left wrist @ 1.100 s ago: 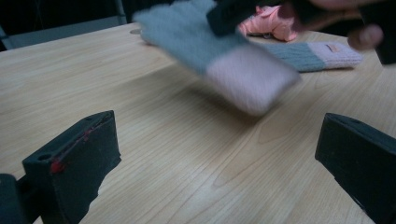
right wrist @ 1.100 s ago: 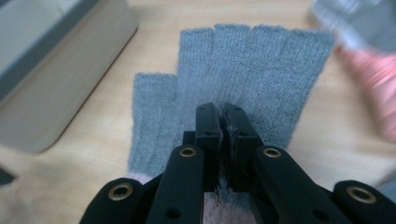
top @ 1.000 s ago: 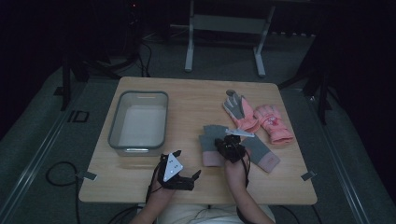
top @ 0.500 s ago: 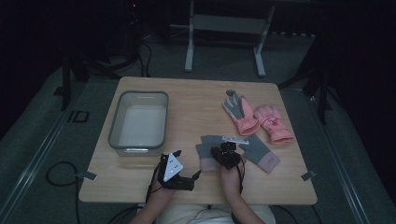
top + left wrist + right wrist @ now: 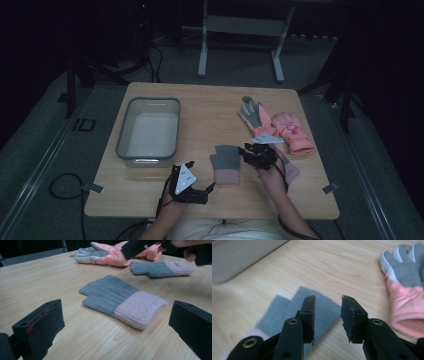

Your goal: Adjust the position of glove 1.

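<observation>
Light wooden table (image 5: 210, 112) fills the centre of the high view. Clear grey-rimmed rectangular plastic tub (image 5: 148, 131) sits left of centre on it. 2 padded pink-and-grey ski gloves (image 5: 276, 126) lie side by side at right of centre, palms up; in the left gripper view they sit along the top edge.

Grey knit glove with a pale pink cuff (image 5: 226, 163) lies flat at lower centre, fingers pointing to the top of the frame – nothing touching it. Its matching knit glove (image 5: 162, 268) is at upper right of the left gripper view, flat on the wood, just under the right gripper.

Right gripper (image 5: 256, 154) hovers just right of the near knit glove in the high view; jaws have just been opening, a modest gap between them, nothing in it. Right gripper view blurred.

Left gripper (image 5: 206, 191) at lower left of centre, near the table's front edge – jaws wide apart, empty, aimed at the near knit glove.
</observation>
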`<action>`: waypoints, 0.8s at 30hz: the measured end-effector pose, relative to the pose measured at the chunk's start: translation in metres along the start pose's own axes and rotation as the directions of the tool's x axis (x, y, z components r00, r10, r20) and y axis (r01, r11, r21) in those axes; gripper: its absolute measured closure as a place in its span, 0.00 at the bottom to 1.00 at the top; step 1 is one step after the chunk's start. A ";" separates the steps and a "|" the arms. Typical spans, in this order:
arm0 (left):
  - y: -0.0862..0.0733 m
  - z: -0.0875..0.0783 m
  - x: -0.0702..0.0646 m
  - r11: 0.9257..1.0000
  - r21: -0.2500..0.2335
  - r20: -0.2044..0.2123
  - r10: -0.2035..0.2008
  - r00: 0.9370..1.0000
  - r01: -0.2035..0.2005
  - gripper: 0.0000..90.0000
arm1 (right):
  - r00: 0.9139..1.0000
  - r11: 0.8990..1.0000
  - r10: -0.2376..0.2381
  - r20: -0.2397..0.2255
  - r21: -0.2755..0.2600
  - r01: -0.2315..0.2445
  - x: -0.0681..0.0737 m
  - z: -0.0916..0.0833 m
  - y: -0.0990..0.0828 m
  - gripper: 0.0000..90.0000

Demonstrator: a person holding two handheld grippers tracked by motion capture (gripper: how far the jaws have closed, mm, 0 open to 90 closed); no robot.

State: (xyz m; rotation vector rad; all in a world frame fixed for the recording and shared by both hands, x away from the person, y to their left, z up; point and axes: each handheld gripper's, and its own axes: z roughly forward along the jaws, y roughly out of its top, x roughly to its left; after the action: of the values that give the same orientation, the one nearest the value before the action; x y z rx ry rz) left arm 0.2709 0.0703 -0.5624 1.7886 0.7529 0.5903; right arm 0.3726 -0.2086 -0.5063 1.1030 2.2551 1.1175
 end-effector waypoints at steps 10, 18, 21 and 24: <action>0.000 0.000 0.000 1.000 0.000 -0.007 -0.004 1.000 0.004 0.00 | 0.990 0.990 -0.110 -0.093 0.081 0.118 -0.077 -0.035 -0.027 0.73; 0.000 0.000 0.000 1.000 -0.005 -0.012 -0.006 1.000 0.006 0.00 | 0.988 0.974 -0.115 -0.099 0.186 0.132 -0.106 -0.039 -0.046 0.68; 0.000 0.000 -0.001 1.000 -0.003 -0.013 -0.001 1.000 0.001 0.00 | 0.990 0.970 -0.081 -0.112 0.219 0.104 -0.112 -0.035 -0.053 0.67; 0.000 -0.001 -0.001 1.000 -0.007 -0.017 0.001 1.000 -0.001 0.00 | 0.991 0.962 -0.064 -0.120 0.258 0.093 -0.112 -0.029 -0.061 0.67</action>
State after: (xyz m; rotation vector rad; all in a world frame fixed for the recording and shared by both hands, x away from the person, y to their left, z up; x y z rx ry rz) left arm 0.2698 0.0700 -0.5626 1.7797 0.7609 0.6084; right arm 0.3941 -0.3342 -0.5367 1.0602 2.5692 0.8850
